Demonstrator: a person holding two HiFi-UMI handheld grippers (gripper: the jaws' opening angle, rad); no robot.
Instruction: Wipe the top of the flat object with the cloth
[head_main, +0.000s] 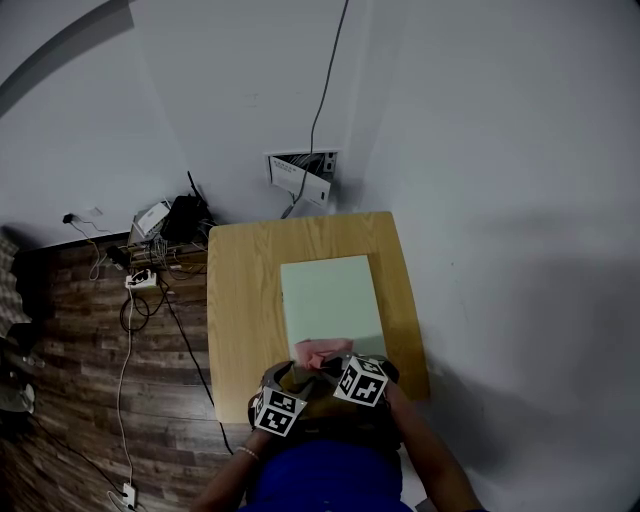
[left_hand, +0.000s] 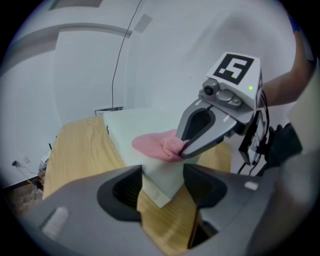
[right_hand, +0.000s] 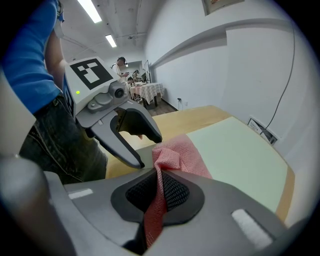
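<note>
Cloth (right_hand: 177, 155), pink and mesh-woven, is pinched between the closed jaws of the right gripper (right_hand: 159, 192). A strip of it runs down through the pads, and the rest bunches ahead of them. The free part lies on the near end of the board (head_main: 330, 290), a flat pale-green sheet.

The board rests on a wooden table (head_main: 235, 300), its long sides in line with the table's. Bare wood shows along its left, right and far edges.

The left gripper (left_hand: 162, 192) has its 2 jaws wide apart, clamped on nothing. The board's near corner and some tabletop show in the gap between them. From its view the right gripper's tips meet on the cloth at the board's near edge. The 2 grippers sit close together at the near end of the table, the left one beside the cloth but apart from it.

Left of the table, cables (head_main: 150, 290) trail over a dark plank floor (head_main: 80, 380). On the white wall (head_main: 480, 150) behind, an open box (head_main: 300, 175) has 1 wire running up from it.
</note>
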